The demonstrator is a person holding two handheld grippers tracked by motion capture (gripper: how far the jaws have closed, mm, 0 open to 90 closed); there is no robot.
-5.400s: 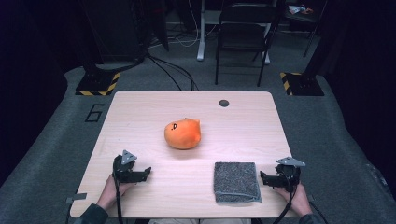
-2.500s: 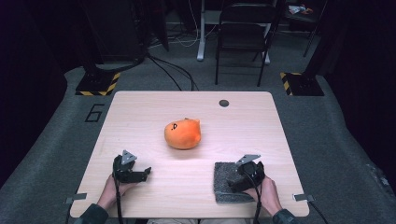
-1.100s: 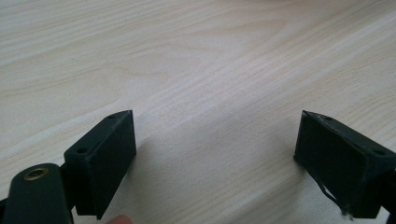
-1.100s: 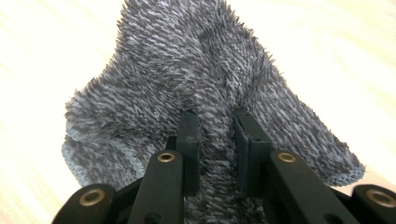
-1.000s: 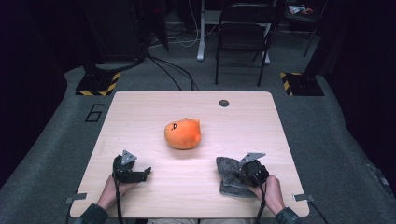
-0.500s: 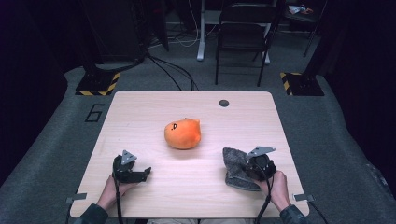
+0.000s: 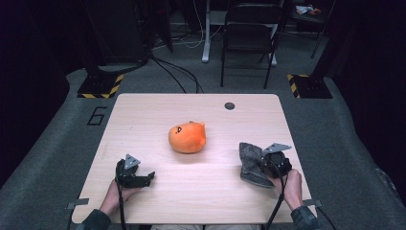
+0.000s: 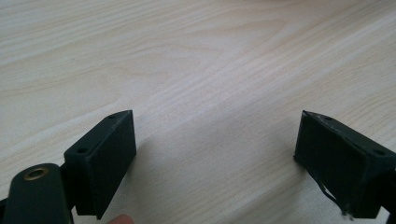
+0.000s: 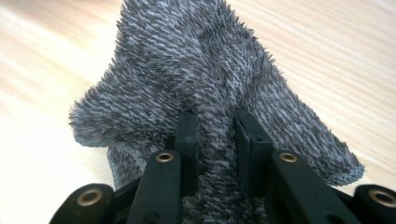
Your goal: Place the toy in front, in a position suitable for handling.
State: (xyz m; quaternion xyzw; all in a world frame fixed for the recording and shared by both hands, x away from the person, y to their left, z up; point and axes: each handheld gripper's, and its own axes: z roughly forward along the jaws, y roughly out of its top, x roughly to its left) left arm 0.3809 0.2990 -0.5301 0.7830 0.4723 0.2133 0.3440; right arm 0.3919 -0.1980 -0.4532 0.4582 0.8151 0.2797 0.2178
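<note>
A fuzzy grey cloth (image 7: pixel 251 163) is bunched and partly lifted at the table's right front, and my right gripper (image 7: pixel 264 163) is shut on it. In the right gripper view the two black jaws pinch a fold of the cloth (image 9: pixel 205 74), which drapes away over the wood. An orange plush toy (image 7: pixel 187 137) with a small face lies at the table's middle, apart from both grippers. My left gripper (image 7: pixel 145 178) rests at the left front, open. In the left gripper view its fingertips (image 8: pixel 105 154) stand wide apart over bare wood with nothing between them.
The wooden table (image 7: pixel 158 110) has a small dark round cap (image 7: pixel 230 106) near its far edge. Beyond it stand a black folding chair (image 7: pixel 249 33) and floor stands with yellow-black striped bases (image 7: pixel 98 86). Grey carpet surrounds the table.
My right gripper came in over the flat cloth, closed on it, then moved right and upward, pulling the cloth into a bunched, raised shape. The left gripper and the plush toy have stayed put.
</note>
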